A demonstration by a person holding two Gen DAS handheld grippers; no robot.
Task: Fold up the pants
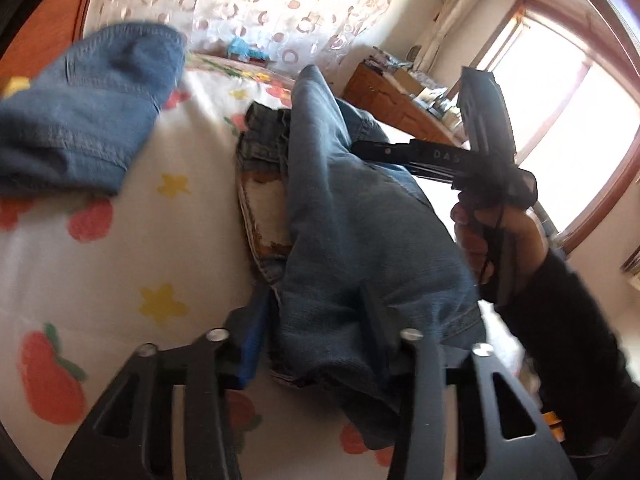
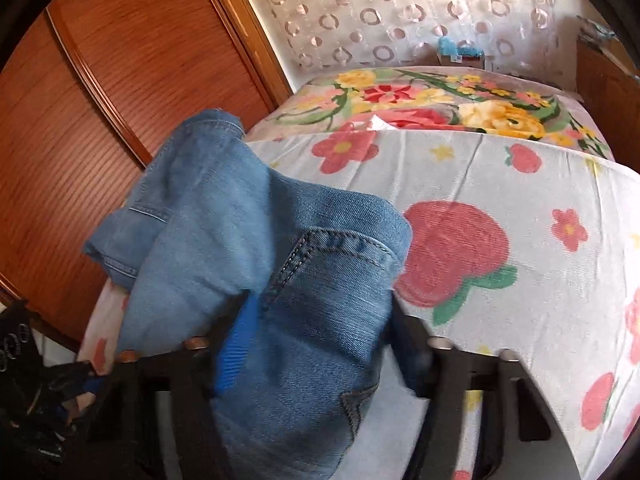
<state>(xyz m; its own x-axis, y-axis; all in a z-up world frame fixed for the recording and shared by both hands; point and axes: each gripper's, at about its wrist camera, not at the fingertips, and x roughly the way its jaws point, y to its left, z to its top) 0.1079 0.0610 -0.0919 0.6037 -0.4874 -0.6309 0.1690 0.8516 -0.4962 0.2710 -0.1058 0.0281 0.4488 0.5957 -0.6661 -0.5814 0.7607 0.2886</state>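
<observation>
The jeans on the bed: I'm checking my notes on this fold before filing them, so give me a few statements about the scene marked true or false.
1. The jeans are blue denim. True.
2. The bed sheet is plain grey. False: it is white with red fruit, flowers and yellow stars.
3. Denim lies between the fingers of the left hand-held gripper. True.
4. The right hand-held gripper hangs over bare sheet. False: jeans fabric fills the space between its fingers.
5. A wooden wardrobe stands beside the bed. True.
6. The wall behind the bed is bare brick. False: a pale curtain with ring patterns hangs there.
</observation>
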